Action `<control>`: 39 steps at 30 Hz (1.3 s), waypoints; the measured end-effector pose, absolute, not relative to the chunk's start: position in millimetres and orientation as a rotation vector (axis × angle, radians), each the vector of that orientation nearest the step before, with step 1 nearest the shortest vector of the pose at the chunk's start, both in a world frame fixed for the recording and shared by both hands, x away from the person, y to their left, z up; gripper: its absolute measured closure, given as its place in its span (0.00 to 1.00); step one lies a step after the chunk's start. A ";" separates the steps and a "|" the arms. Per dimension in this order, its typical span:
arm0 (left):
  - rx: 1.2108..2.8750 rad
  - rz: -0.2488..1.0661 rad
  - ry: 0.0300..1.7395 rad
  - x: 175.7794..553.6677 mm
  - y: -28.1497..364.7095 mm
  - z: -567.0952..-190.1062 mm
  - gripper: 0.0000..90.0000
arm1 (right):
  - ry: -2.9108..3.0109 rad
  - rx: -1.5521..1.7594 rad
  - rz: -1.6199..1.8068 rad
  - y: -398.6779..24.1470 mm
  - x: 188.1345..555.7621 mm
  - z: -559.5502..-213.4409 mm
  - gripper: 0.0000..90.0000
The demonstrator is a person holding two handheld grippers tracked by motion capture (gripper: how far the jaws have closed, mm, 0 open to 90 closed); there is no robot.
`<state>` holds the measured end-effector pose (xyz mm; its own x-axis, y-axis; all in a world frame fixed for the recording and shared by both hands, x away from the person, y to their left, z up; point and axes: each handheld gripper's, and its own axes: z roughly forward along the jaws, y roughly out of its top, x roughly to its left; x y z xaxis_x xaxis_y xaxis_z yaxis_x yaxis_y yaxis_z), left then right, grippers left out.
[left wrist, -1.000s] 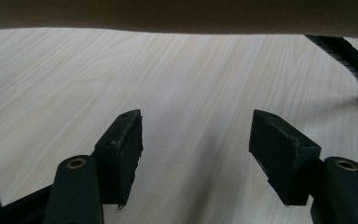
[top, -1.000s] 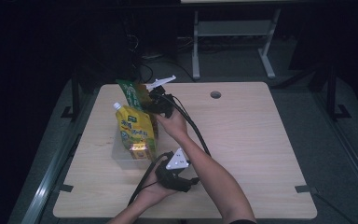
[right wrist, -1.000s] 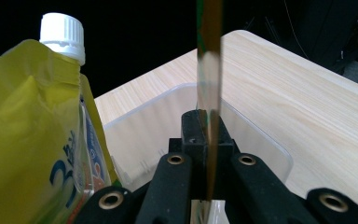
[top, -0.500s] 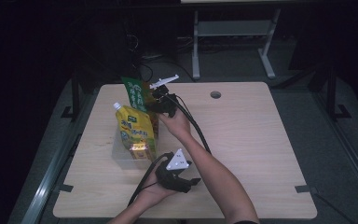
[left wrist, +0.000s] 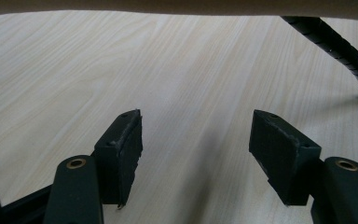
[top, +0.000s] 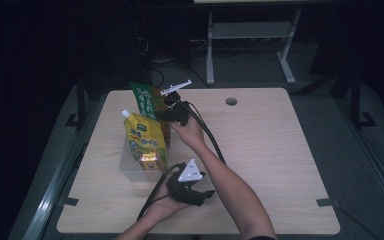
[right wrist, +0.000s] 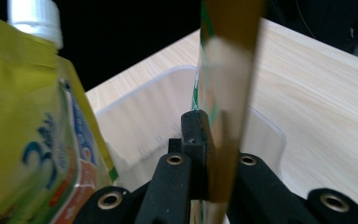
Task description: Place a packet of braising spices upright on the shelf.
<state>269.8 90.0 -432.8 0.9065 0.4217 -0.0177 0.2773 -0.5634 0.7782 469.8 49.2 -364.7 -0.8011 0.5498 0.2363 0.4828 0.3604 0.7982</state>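
The right tool (top: 167, 107) reaches across to the far left part of the wooden surface (top: 270, 150), its jaws pressed together on a flat green packet (top: 145, 102). In the right gripper view the green packet (right wrist: 223, 93) is seen edge-on, rising upright from between the two black jaws, which pinch it near its lower part. The packet stands over the far end of a clear plastic tub (top: 130, 167) that sits on the left side of the surface; in the right gripper view the tub (right wrist: 144, 116) shows its pale curved rim just behind the jaws.

A yellow drink pouch (top: 145, 140) with a white screw cap stands in the tub, nearer than the green packet and leaning a little to the left. In the right gripper view the yellow drink pouch (right wrist: 32, 126) is on the left, just beside the tool, its cap at the top edge.

The left tool (top: 202, 196) lies low at the near side of the surface, held in the person's left hand (top: 167, 202), near the tub's near end but apart from it. The left gripper view shows its jaws spread wide with nothing between them, bare wood below. A black ribbed cable (left wrist: 340, 46) curves across the upper right corner of that view. The right forearm (top: 225, 185) crosses just past the left tool.
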 end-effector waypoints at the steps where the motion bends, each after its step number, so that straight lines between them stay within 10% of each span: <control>1: 2.204 0.215 0.496 269.8 90.0 -432.9 0.38 | 2.531 0.963 1.446 49.2 469.8 -364.7 0.98; 18: 2.204 0.219 0.497 270.8 90.7 -432.8 0.38 | 2.548 0.916 1.476 50.0 473.0 -370.8 0.97; 26: 2.214 0.223 0.497 271.6 91.3 -432.9 0.38 | 2.539 0.943 1.463 36.9 469.3 -362.3 0.72; 39: 2.220 0.226 0.502 272.0 90.9 -433.5 0.35 | 2.517 0.979 1.423 -3.0 458.1 -350.2 0.61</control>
<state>272.0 90.9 -433.5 0.9039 0.4277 -0.0065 0.2786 -0.5771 0.7677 458.1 -3.0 -350.2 -0.7906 0.5694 0.2254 0.4866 0.3606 0.7957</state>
